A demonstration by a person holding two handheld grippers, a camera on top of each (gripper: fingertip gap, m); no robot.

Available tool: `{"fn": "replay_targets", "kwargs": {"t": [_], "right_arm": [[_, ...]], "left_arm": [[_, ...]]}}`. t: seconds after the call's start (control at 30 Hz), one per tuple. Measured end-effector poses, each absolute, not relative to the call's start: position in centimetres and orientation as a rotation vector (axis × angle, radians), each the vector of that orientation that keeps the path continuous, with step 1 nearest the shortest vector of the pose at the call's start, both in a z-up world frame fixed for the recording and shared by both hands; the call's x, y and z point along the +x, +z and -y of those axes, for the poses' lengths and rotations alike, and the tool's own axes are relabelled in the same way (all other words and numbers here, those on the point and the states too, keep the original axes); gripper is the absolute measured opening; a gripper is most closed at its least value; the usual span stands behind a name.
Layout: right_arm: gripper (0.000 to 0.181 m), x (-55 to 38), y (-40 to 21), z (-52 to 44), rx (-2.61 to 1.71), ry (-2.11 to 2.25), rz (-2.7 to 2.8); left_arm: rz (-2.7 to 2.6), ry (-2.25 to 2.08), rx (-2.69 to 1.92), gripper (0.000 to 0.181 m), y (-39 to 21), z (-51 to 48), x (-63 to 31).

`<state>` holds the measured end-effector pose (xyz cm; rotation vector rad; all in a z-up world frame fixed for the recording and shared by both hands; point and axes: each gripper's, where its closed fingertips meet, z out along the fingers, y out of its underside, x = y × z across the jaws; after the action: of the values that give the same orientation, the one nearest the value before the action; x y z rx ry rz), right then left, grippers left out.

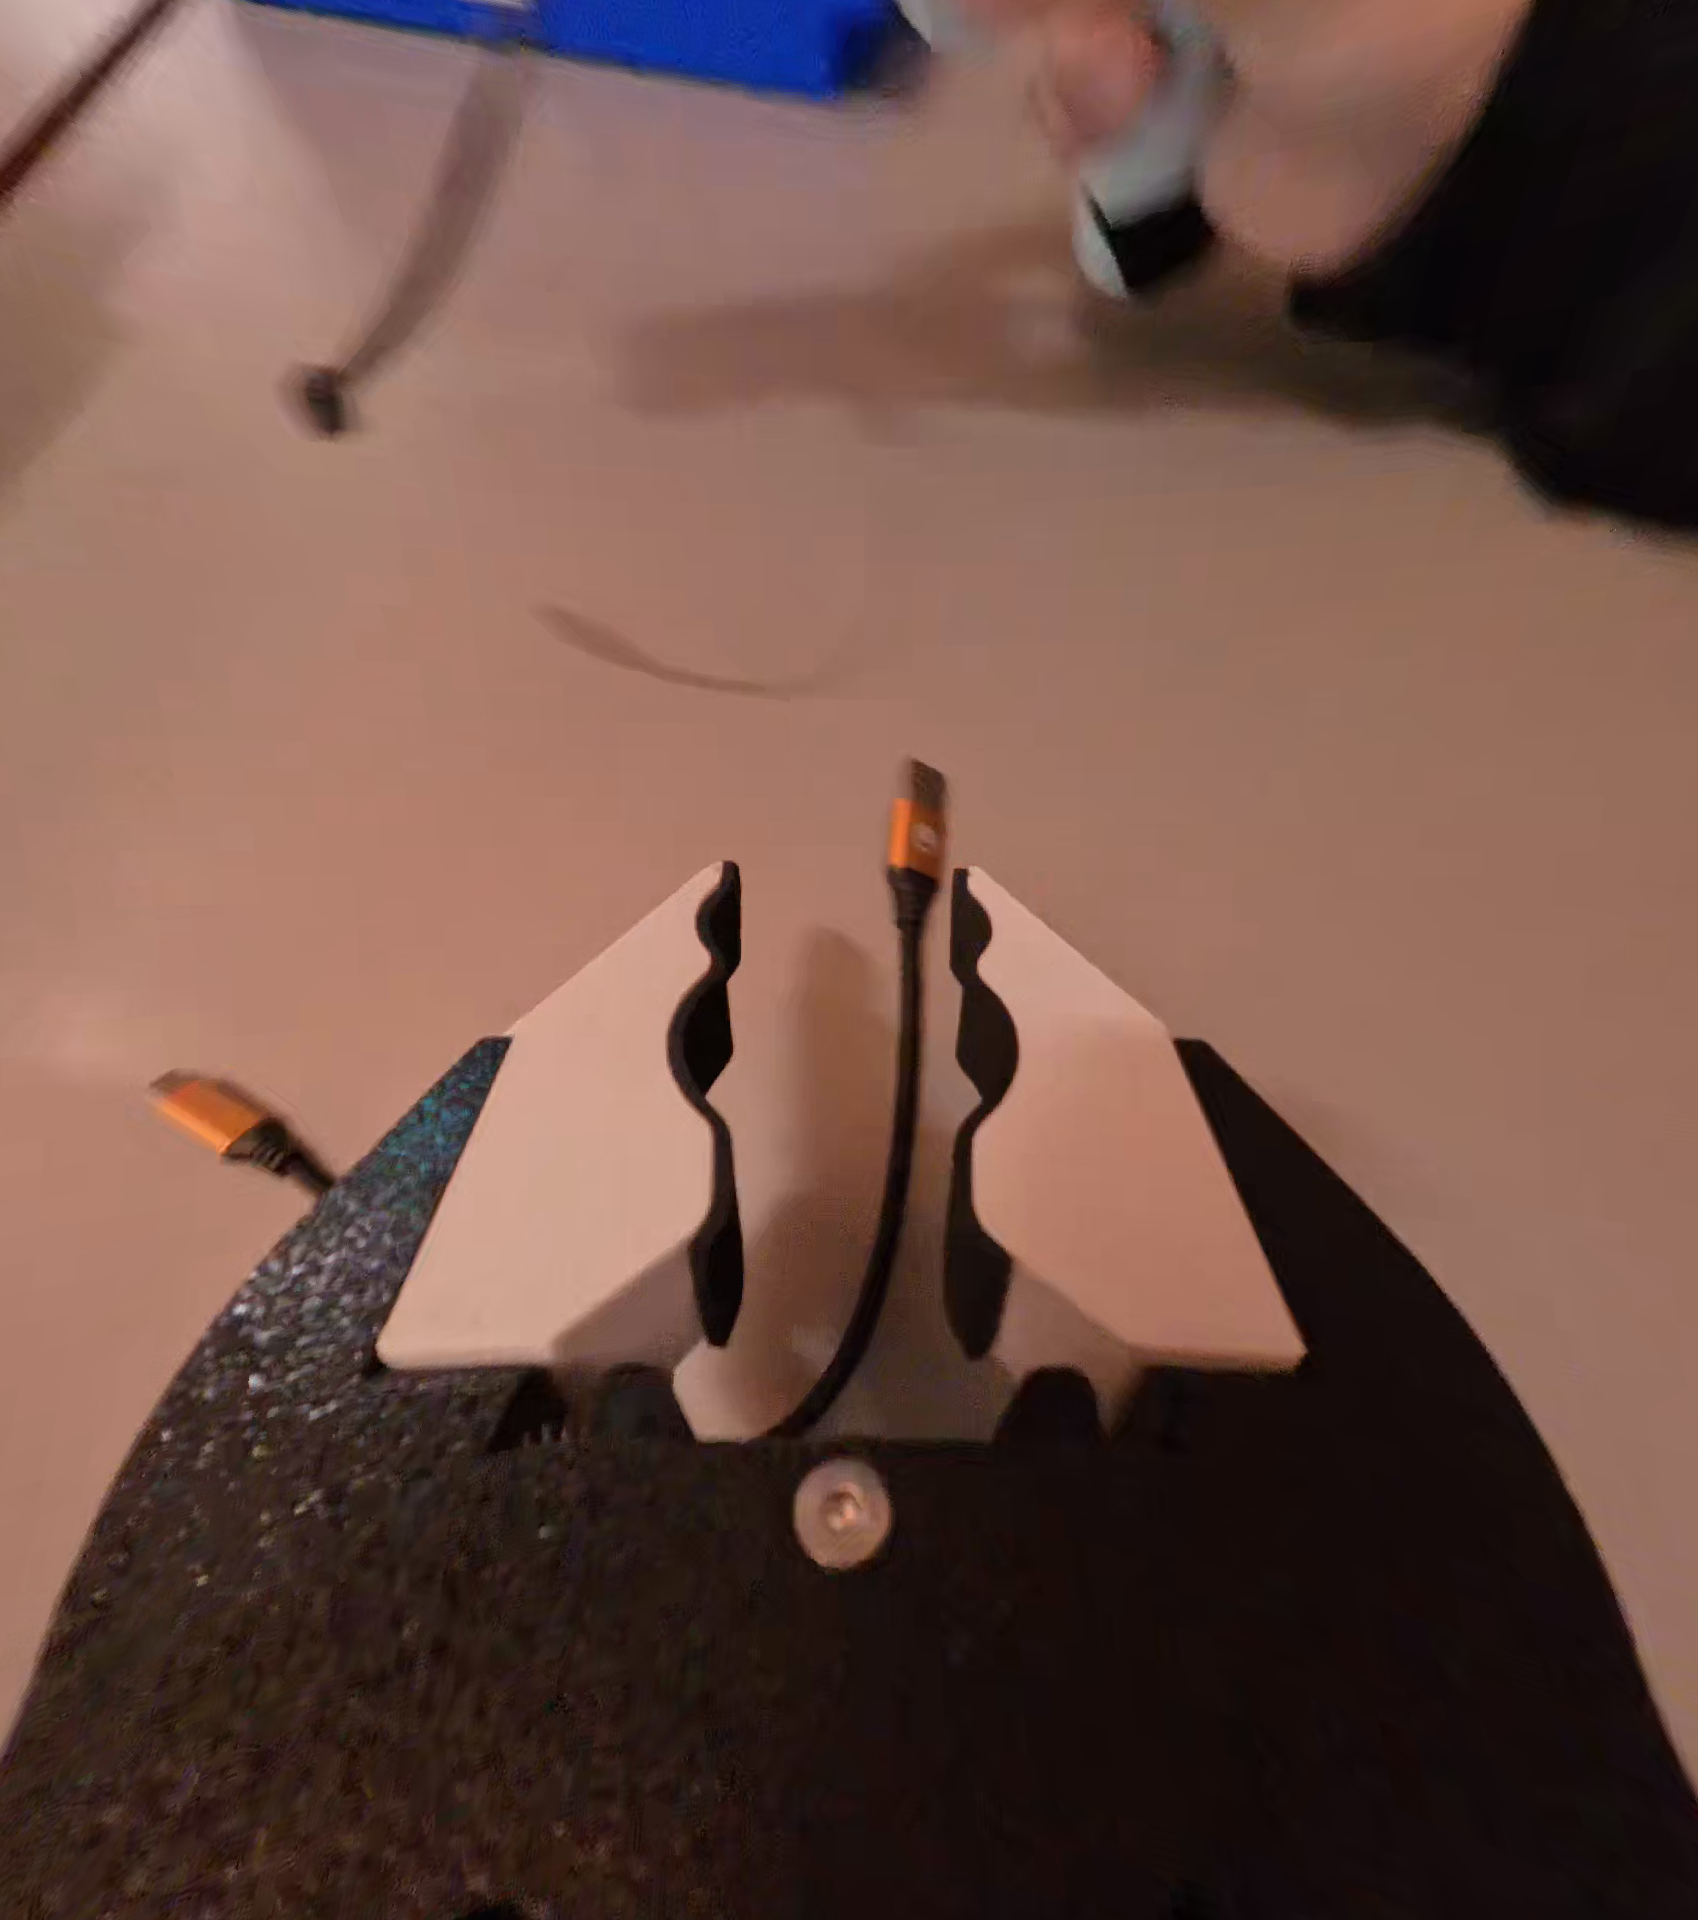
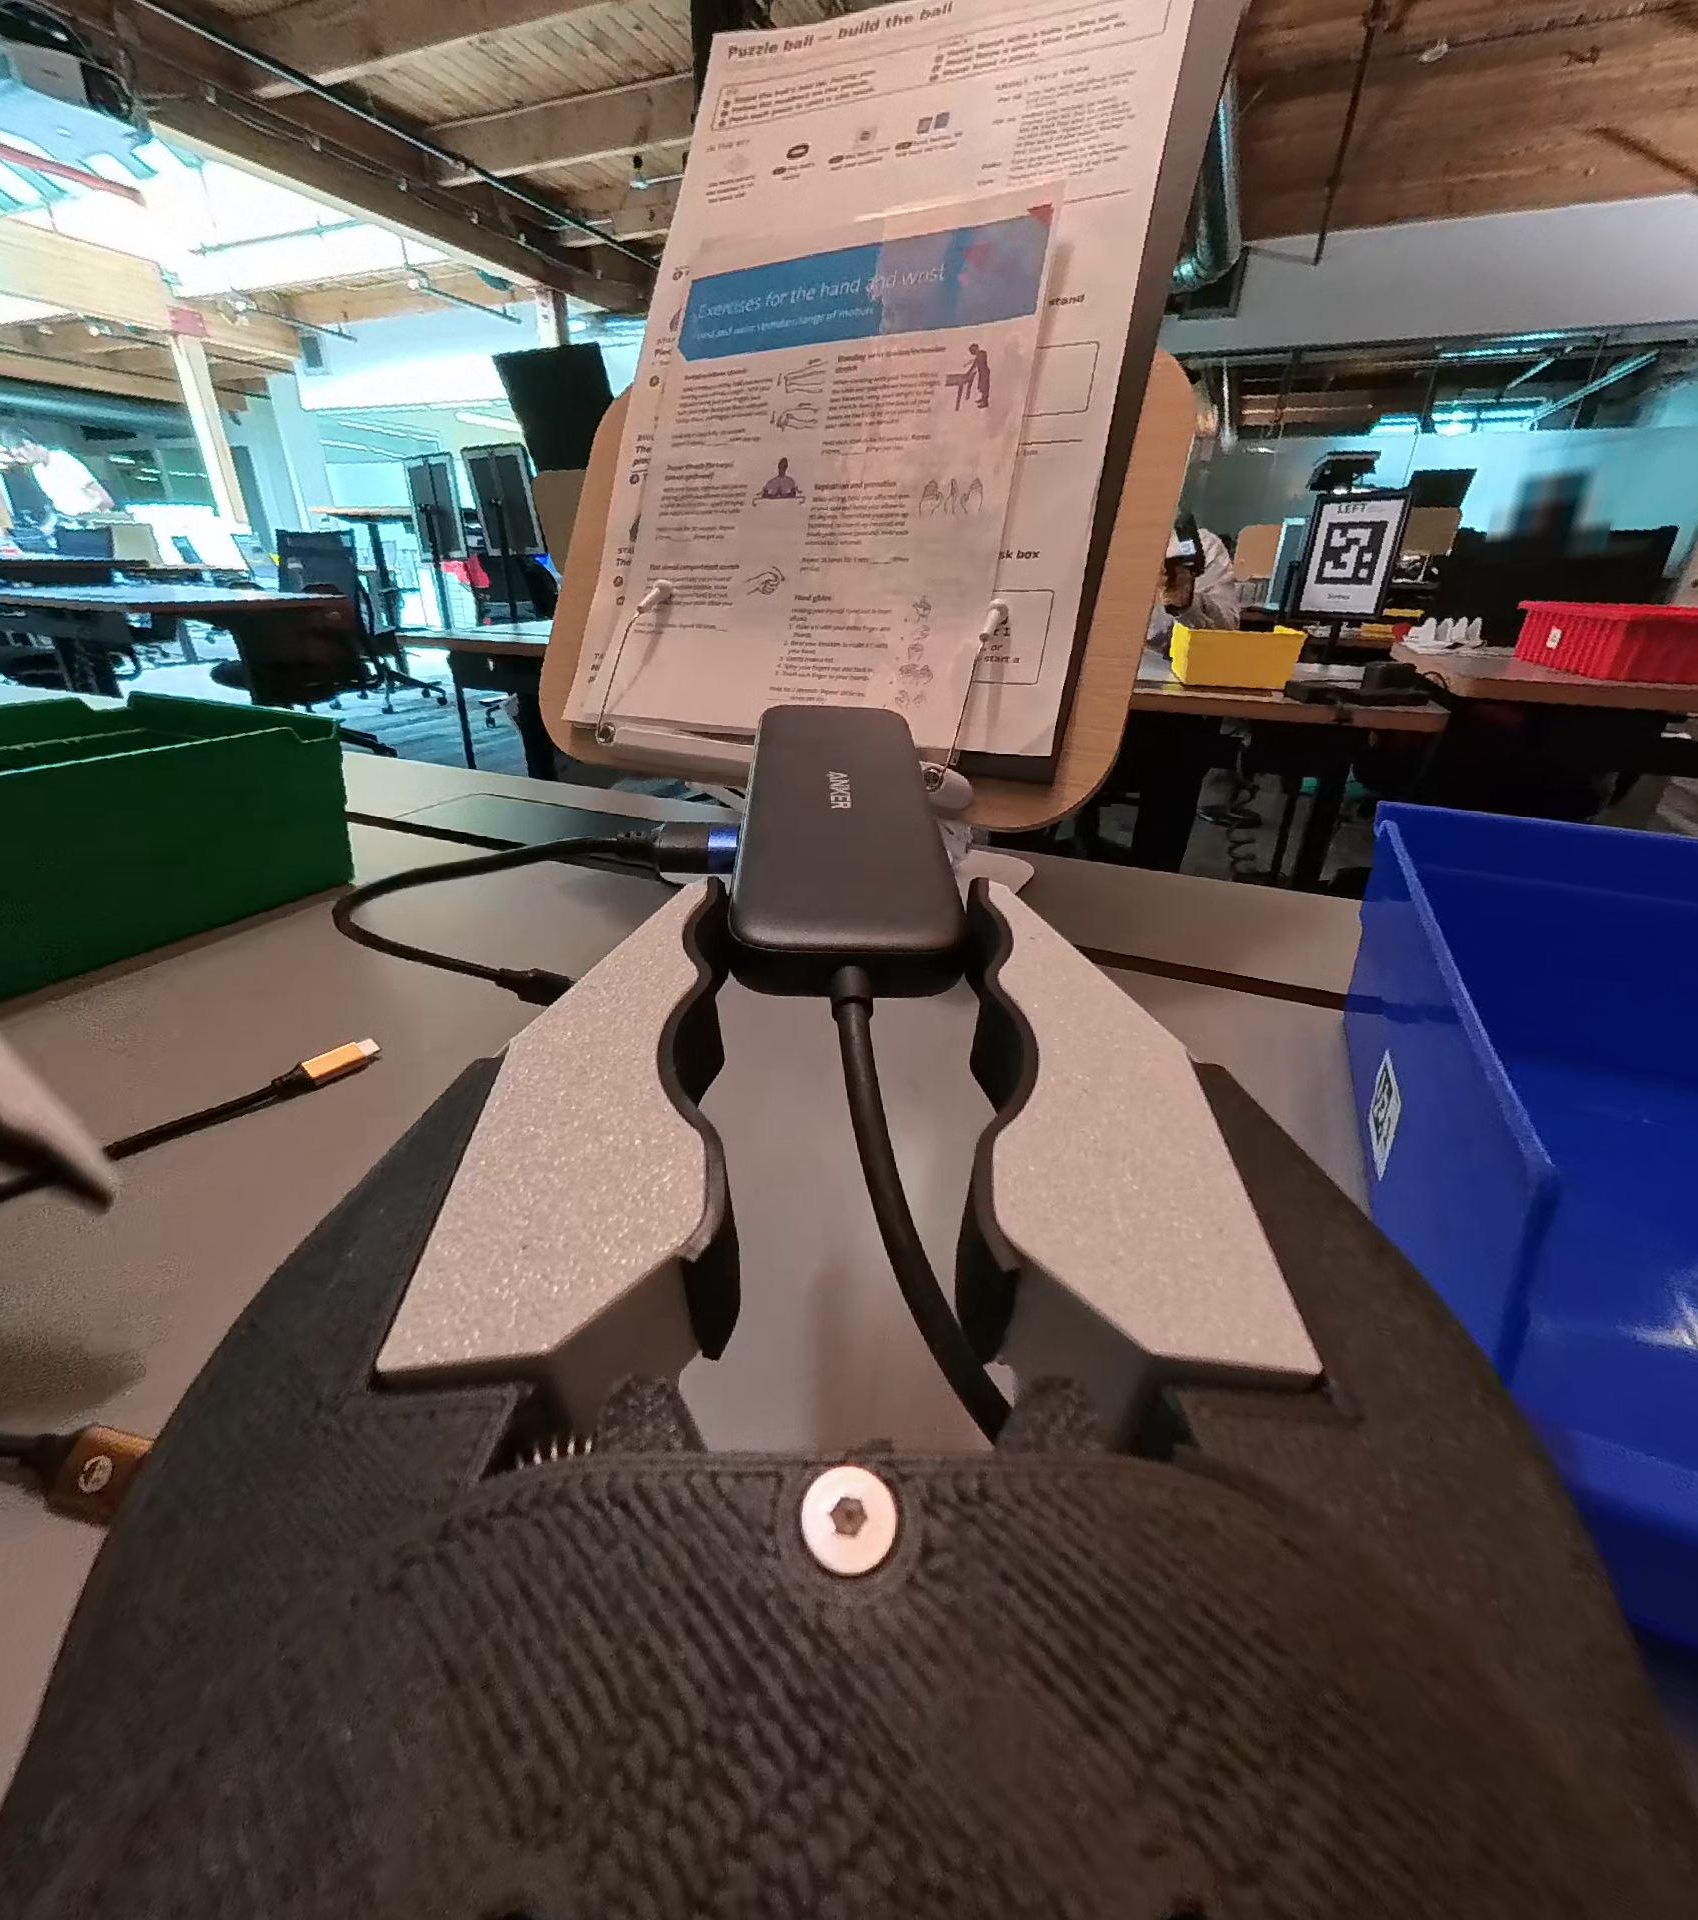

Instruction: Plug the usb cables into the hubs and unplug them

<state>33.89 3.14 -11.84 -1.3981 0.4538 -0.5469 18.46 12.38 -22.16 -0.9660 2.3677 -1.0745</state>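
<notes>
In the right wrist view my right gripper [image 2: 845, 906] is shut on the near end of a dark grey USB hub [image 2: 840, 831] and holds it above the table. The hub's own black cord [image 2: 876, 1122] runs back between the fingers. A black cable with a blue-ringed plug [image 2: 694, 840] sits in the hub's left side. In the left wrist view my left gripper [image 1: 845, 883] is open over the table. A black cable with an orange plug [image 1: 918, 831] lies between its fingers, untouched. A second orange plug [image 1: 201, 1117] lies to the left.
A green bin [image 2: 97, 821] stands at the left and a blue bin [image 2: 1551, 1143] at the right. A document stand with papers [image 2: 866, 416] is behind the hub. An orange-plugged cable [image 2: 341, 1062] lies on the table. A blurred hand [image 1: 1292, 135] shows at the left view's top right.
</notes>
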Motion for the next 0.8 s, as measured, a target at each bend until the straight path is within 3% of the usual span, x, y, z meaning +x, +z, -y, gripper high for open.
{"fn": "replay_targets", "kwargs": {"t": [0.03,0.2,0.3,0.57,0.8], "right_arm": [[0.045,33.9,-11.8,-3.1,-1.397,-0.545,-0.454],[0.045,34.0,-11.7,-2.9,-1.393,-0.542,-0.456],[0.045,34.1,-11.8,-2.9,-1.392,-0.532,-0.46],[0.045,34.2,-11.8,-2.9,-1.397,-0.538,-0.45],[0.045,34.4,-11.9,-2.9,-1.396,-0.481,-0.448]], "left_arm": [[-2.419,-0.989,-0.885,0.037,-23.2,-11.9,18.1],[-2.573,-0.781,-0.725,0.024,-25.7,-10.9,17.1],[-2.552,-0.706,-0.798,0.003,-26.0,-11.7,17.7],[-2.383,-1.056,-1.427,0.001,-25.7,-11.4,19.0],[-2.151,-1.545,-1.764,0.001,-20.7,-11.4,20.0]]}}
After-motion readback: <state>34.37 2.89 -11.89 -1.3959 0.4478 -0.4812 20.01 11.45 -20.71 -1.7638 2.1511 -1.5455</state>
